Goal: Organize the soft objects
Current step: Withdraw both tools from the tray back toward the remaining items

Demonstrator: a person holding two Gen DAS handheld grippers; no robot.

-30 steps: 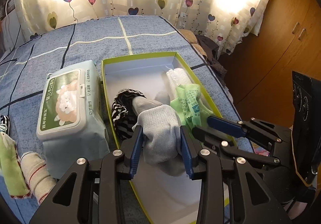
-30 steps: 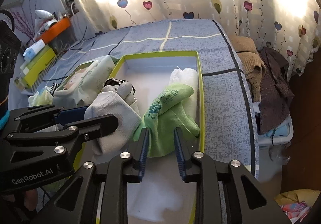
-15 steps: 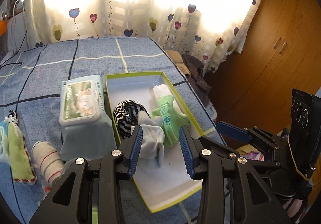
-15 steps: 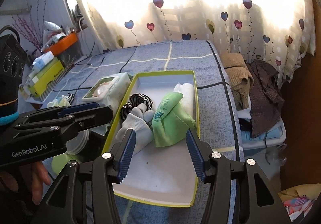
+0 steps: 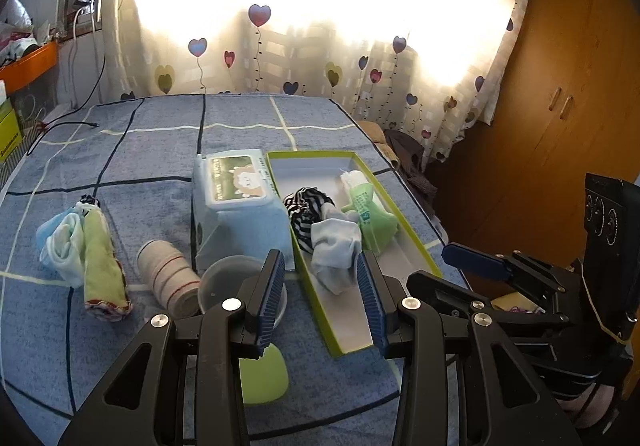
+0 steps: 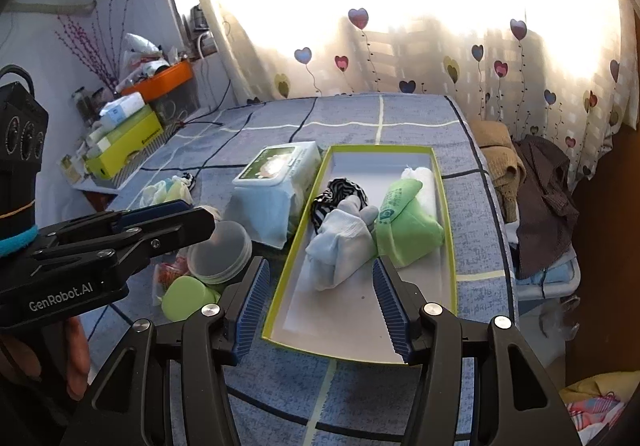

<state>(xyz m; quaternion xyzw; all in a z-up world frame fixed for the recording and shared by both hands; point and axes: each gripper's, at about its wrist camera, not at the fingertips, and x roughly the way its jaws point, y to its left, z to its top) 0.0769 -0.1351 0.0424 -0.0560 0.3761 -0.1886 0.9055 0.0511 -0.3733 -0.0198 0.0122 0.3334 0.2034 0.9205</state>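
A green-rimmed white box [image 5: 416,258] [image 6: 450,246] lies on the blue checked bed. In it are a striped sock [image 5: 306,210], a grey-white sock [image 5: 336,246] [image 6: 340,242], a green sock [image 5: 372,222] [image 6: 408,226] and a white roll [image 5: 354,178]. My left gripper [image 5: 320,266] [image 6: 196,216] hovers open over the box's near left side, holding nothing. Over the box's near end my right gripper [image 6: 320,270] [image 5: 452,270] stands open and empty. Left of the box lie a bundle of pale cloths [image 5: 80,242] and a rolled beige cloth [image 5: 168,278].
A pack of wet wipes [image 5: 240,202] stands against the box's left side. A clear round tub [image 5: 236,282] and a green lid [image 5: 264,374] sit near me. Clothes [image 6: 536,198] pile beyond the bed's right edge, by a wooden wardrobe [image 5: 560,106]. A cluttered shelf [image 6: 132,126] is far left.
Both grippers have drawn back and up from the box. The grey-white sock that was between the left fingers stays in the box. The right jaws have widened away from the green sock.
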